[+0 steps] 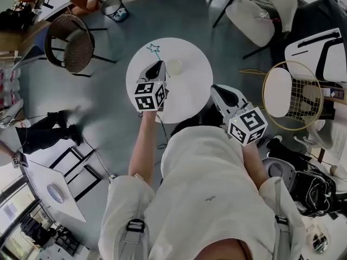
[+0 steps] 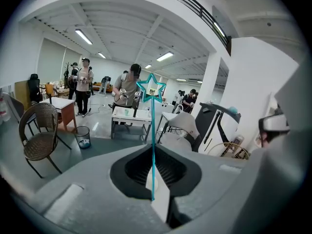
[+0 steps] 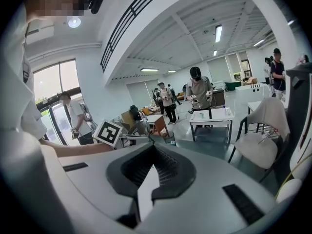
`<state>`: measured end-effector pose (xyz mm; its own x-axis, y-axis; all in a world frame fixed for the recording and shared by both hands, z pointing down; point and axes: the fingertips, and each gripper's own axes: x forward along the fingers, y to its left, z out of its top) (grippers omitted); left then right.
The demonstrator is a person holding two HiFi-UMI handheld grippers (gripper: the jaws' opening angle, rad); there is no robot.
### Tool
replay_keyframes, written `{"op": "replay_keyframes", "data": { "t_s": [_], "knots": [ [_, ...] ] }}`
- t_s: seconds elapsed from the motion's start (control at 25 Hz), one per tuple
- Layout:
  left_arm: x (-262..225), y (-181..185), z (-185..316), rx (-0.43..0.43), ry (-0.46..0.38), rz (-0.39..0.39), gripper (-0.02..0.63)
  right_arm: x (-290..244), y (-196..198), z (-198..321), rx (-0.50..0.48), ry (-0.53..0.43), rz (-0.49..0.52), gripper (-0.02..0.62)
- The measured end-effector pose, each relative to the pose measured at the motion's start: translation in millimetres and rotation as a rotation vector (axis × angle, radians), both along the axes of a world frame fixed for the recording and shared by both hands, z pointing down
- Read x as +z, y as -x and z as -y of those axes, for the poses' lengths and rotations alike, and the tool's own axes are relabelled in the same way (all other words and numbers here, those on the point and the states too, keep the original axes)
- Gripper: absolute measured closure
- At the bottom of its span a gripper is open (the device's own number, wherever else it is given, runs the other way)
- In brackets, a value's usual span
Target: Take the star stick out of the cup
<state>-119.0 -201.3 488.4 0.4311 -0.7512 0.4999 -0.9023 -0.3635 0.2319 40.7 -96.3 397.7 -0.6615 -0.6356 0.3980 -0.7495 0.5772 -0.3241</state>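
Head view: my left arm stretches over the round bench [image 1: 190,99], its left gripper [image 1: 158,65] pinching the star stick [image 1: 154,49] beside the cup [image 1: 174,66] — my right gripper [image 1: 218,89], pressed together on nothing, hangs at the bench's edge.

A round white table [image 1: 187,99] was set at the middle of the scene, and a small pale cup [image 1: 174,66] was stood on its far part. The left gripper [image 1: 159,64] was held over the table's left part, just left of the cup and apart from it. A turquoise star stick [image 1: 155,50] was clamped between its closed jaws, clear of the cup, with the star end pointed toward the table's far-left edge. The right gripper [image 1: 214,89] was held at the table's near-right edge, jaws together. A brown wicker chair [image 1: 73,45] was placed left of the table, a black mesh wastebasket [image 1: 115,8] farther off beyond it, and a white-seated wire chair [image 1: 290,93] to the right.
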Motion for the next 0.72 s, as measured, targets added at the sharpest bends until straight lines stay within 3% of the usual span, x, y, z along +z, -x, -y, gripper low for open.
{"op": "replay_keyframes", "data": {
  "t_s": [0.32,0.72],
  "knots": [
    [-25,7,-40,-0.042,-0.016,-0.053,0.581,-3,5,5,-0.035,-0.010,0.005,0.589],
    [-51,17,-90,-0.023,-0.060,-0.064,0.581,-2,20,3,-0.066,-0.001,-0.008,0.589]
  ]
}}
